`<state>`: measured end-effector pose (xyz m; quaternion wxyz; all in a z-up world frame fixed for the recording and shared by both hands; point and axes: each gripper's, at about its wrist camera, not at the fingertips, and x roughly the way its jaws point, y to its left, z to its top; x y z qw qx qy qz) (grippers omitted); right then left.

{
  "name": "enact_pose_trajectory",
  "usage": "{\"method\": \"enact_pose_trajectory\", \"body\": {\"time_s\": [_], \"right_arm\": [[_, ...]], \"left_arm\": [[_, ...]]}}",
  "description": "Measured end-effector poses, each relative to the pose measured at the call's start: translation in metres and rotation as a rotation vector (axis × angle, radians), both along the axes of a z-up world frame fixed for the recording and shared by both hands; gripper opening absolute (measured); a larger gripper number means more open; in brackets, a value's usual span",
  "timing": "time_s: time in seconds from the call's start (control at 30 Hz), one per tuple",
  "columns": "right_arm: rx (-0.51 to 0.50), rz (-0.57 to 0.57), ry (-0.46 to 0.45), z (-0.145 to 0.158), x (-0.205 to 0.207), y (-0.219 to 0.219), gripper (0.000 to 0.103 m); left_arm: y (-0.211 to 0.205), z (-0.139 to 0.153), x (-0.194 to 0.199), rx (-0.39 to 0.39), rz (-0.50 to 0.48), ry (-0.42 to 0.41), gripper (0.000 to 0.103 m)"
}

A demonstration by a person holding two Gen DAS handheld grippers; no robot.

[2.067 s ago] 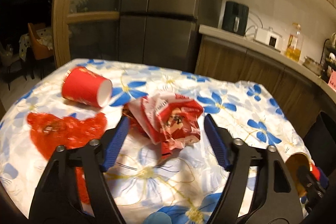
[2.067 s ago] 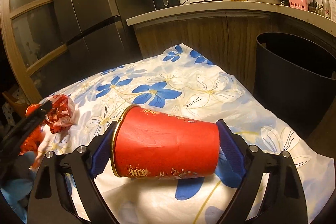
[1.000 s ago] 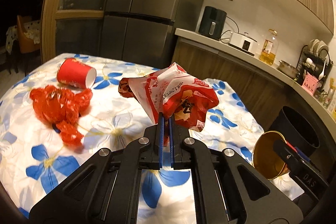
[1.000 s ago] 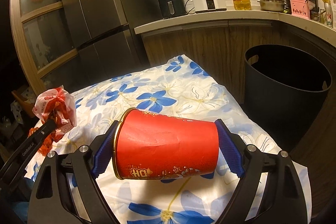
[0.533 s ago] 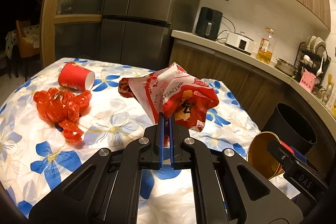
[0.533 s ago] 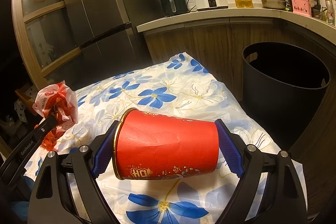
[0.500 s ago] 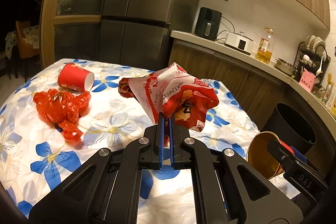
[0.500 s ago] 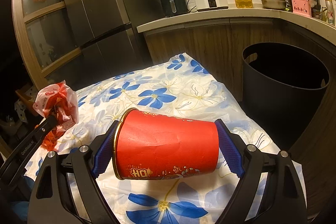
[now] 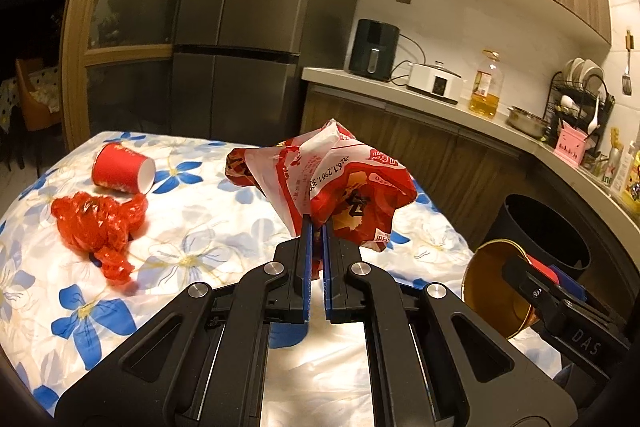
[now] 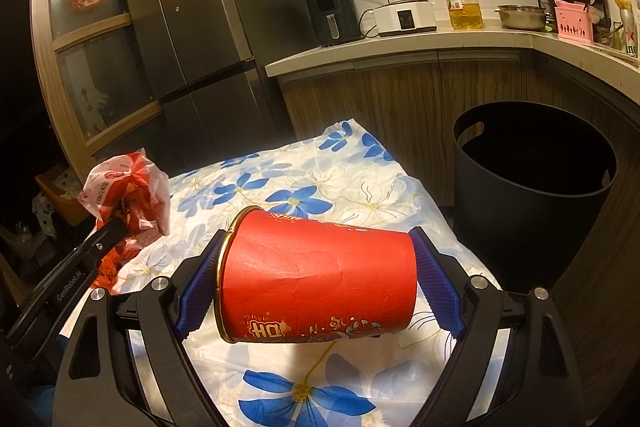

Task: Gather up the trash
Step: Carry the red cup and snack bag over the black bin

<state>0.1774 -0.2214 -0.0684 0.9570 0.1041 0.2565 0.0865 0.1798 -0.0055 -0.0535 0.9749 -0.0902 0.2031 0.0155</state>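
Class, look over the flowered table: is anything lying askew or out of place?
Yes. A small red paper cup lies tipped on its side at the far left of the tablecloth, and a crumpled red plastic bag lies loose beside it. Both look like uncollected trash.

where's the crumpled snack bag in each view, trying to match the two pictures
Left wrist view: the crumpled snack bag sits at the centre, pinched at its lower edge in the left hand-held gripper.
Right wrist view: the same bag is at the far left edge, above the table.
Shared landmark: the black trash bin, at the right in both views.
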Motion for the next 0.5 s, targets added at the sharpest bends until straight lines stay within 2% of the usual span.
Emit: {"method": "enact_pose_trajectory", "body": {"time_s": [0.3, 0.5], "right_arm": [[0.003, -0.009, -0.032, 0.015, -0.002, -0.015, 0.085], [0.001, -0.054, -0.065, 0.029, 0.000, -0.039, 0.085]], "left_arm": [[-0.028, 0.009, 0.005, 0.031, -0.058, -0.026, 0.004], [-0.059, 0.020, 0.018, 0.045, -0.119, -0.049, 0.004]]}}
